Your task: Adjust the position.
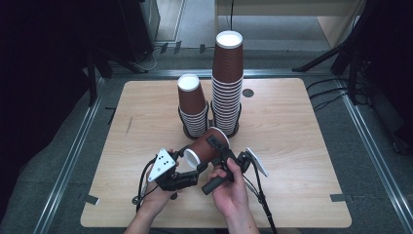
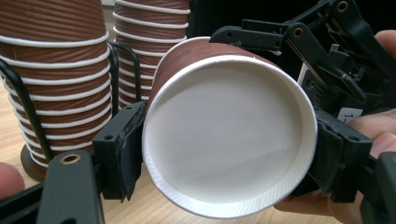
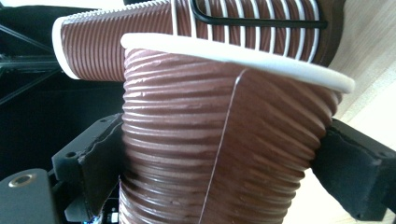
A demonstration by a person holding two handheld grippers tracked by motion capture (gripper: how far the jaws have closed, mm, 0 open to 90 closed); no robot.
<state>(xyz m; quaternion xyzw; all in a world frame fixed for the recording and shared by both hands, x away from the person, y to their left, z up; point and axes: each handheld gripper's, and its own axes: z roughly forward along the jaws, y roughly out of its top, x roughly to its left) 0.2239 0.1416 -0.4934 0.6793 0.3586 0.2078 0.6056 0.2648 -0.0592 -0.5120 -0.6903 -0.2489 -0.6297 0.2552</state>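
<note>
A brown ribbed paper cup (image 1: 207, 146) lies on its side in the air above the table's front middle. My right gripper (image 1: 219, 148) is shut across its body; in the right gripper view the pads press both sides of the cup (image 3: 219, 140), with the white rim at the far end. My left gripper (image 1: 191, 165) sits at the cup's white base. In the left gripper view that base (image 2: 229, 130) faces the camera, and both pads (image 2: 123, 149) touch its edge.
Two upside-down stacks of the same cups stand in black wire holders behind the held cup: a short stack (image 1: 192, 105) and a tall stack (image 1: 227, 83). The wooden table (image 1: 292, 146) has bare surface left and right. A small dark hole (image 1: 248, 92) lies near the back edge.
</note>
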